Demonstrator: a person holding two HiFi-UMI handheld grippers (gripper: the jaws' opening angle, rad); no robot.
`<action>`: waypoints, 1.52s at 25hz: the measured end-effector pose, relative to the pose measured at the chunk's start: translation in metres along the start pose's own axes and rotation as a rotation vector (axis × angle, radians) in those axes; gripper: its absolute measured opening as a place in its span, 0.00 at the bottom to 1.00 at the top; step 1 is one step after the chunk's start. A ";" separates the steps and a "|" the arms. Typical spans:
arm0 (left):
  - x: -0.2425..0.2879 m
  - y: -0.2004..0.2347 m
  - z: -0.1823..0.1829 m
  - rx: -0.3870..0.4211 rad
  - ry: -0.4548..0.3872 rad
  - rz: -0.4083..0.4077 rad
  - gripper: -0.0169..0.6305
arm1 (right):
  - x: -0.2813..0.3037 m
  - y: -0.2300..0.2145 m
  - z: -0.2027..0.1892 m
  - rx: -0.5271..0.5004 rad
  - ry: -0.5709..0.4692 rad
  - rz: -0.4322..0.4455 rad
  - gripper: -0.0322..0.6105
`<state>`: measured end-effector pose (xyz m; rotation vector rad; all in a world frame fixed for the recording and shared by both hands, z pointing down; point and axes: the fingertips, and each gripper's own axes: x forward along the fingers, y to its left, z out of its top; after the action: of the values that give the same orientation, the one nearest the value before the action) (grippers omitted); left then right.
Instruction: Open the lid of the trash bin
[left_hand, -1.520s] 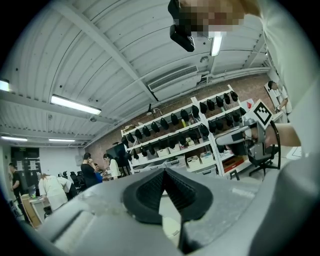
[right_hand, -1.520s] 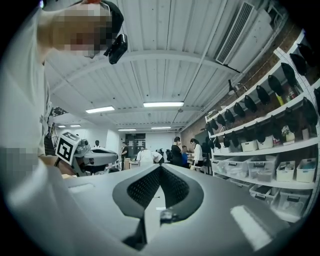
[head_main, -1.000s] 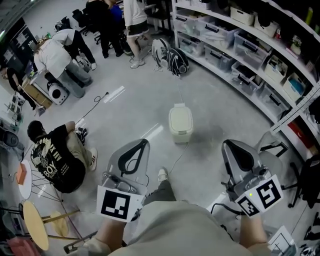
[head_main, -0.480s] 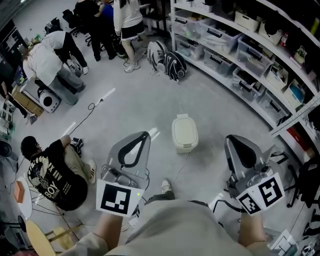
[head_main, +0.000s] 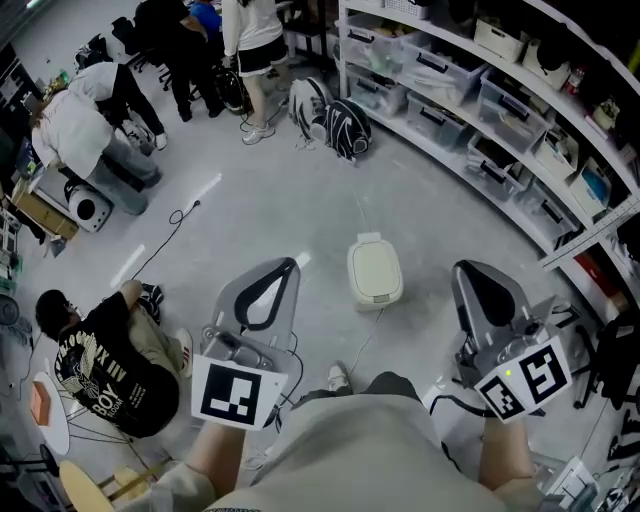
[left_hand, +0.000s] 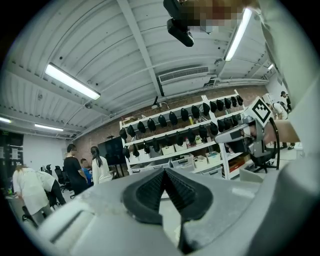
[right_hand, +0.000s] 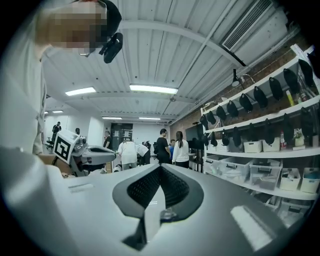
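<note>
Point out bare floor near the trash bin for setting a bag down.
Bare floor lies between the trash bin and the shelves, and wider behind it toward the backpacks. Crowded: a cable trails from the bin's near side; a seated person fills the left.

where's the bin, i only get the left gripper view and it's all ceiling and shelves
observer: head view shows the bin on the floor, between the left gripper and right gripper, touching neither
operator: lid open yet
observer: no, the lid lies flat and closed
operator: right gripper holding anything
observer: no, its own view shows the jaws together with nothing in them
</note>
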<state>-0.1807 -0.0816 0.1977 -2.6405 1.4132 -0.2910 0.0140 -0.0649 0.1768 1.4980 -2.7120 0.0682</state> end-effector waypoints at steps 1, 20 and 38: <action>0.003 0.002 -0.002 -0.004 0.002 -0.001 0.03 | 0.004 -0.002 -0.002 0.000 0.008 -0.002 0.05; 0.106 -0.011 -0.117 -0.121 0.221 -0.059 0.03 | 0.078 -0.091 -0.154 0.170 0.246 -0.015 0.05; 0.204 -0.068 -0.364 -0.198 0.452 -0.136 0.03 | 0.126 -0.122 -0.457 0.335 0.609 0.022 0.05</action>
<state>-0.0992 -0.2233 0.5873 -2.9688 1.4405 -0.8519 0.0576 -0.2091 0.6423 1.2337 -2.2844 0.8622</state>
